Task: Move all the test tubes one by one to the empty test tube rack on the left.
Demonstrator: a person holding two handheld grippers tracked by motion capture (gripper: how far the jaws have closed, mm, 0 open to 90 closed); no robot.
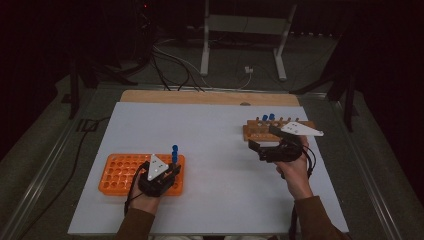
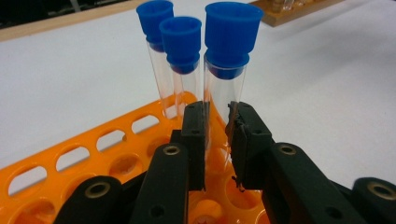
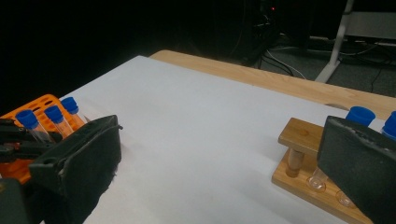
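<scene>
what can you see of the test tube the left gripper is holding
The test tube is a clear, slim tube that looks like glass or plastic, closed by a ribbed blue cap. It stands nearly upright, its lower end in a hole of the orange rack. The left gripper is shut on its wall below the cap. Two similar capped tubes stand just behind it.

Glossy orange plastic rack point(image 2: 116, 135), clear tube point(image 2: 223, 93)

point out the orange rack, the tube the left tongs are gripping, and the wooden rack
orange rack point(image 1: 116, 172): high view, on its bare holed top.
gripped tube point(image 2: 232, 32): left gripper view, on its blue cap.
wooden rack point(image 3: 299, 135): right gripper view, on its top board's near end.
</scene>
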